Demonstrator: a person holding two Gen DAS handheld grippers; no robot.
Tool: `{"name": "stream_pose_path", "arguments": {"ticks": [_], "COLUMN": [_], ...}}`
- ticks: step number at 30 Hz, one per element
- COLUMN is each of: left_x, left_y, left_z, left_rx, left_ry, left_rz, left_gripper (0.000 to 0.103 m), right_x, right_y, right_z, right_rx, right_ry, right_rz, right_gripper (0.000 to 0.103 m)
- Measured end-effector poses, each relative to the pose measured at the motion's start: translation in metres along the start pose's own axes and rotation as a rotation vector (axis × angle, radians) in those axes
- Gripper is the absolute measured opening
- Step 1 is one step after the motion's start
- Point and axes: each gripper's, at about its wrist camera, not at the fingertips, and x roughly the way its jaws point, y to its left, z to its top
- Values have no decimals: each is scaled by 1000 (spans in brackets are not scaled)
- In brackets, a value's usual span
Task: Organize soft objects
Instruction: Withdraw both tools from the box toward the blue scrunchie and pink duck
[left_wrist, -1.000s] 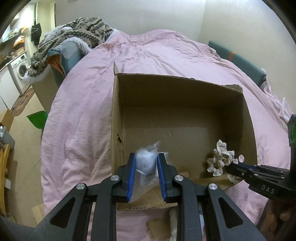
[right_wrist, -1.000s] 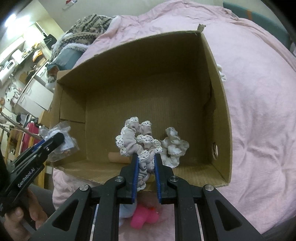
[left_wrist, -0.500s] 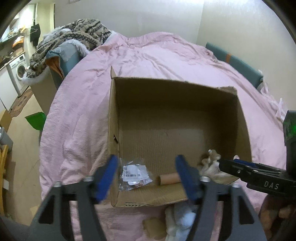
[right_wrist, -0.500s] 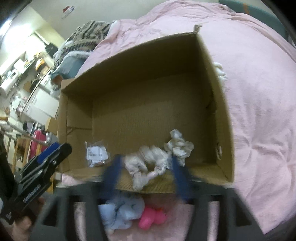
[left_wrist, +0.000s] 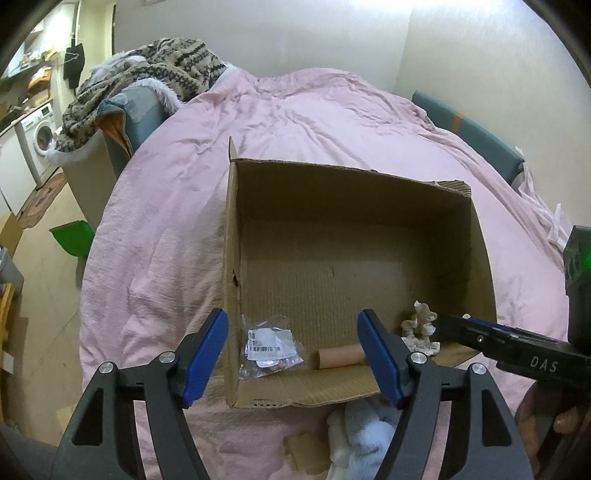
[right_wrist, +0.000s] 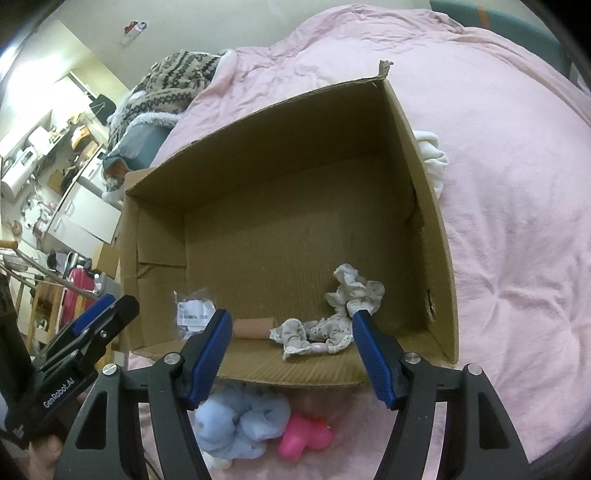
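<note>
An open cardboard box sits on a pink bed. Inside it near the front lie a clear plastic bag, a small cardboard tube, a grey lace-trimmed scrunchie and a whitish scrunchie. My left gripper is open and empty above the box's front left corner. My right gripper is open and empty above the front edge. A fluffy blue item and a pink toy lie on the bed in front of the box.
A white fluffy item and a cardboard scrap lie before the box. White cloth lies right of the box. A patterned blanket is heaped at the bed's far left. The floor, a washing machine and a green bin lie left.
Both grippers opened. The plastic bag dropped from the left one and the grey scrunchie from the right one into the box. Both grippers drew back a little.
</note>
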Motion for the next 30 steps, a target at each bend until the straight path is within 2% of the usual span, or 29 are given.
{"name": "stream_pose_path", "arguments": {"ticks": [13, 30], "left_x": [-26, -59], "left_y": [3, 15], "left_z": [-6, -30], "left_rx": [18, -52], "left_ry": [-24, -16], "left_rz": [19, 5], "left_gripper": [70, 70], "right_x": [-20, -48], "right_y": [0, 2], "right_z": [-9, -34], "right_rx": [0, -6], "right_ry": [-23, -57], "right_rz": [15, 23], "right_gripper": [71, 71]}}
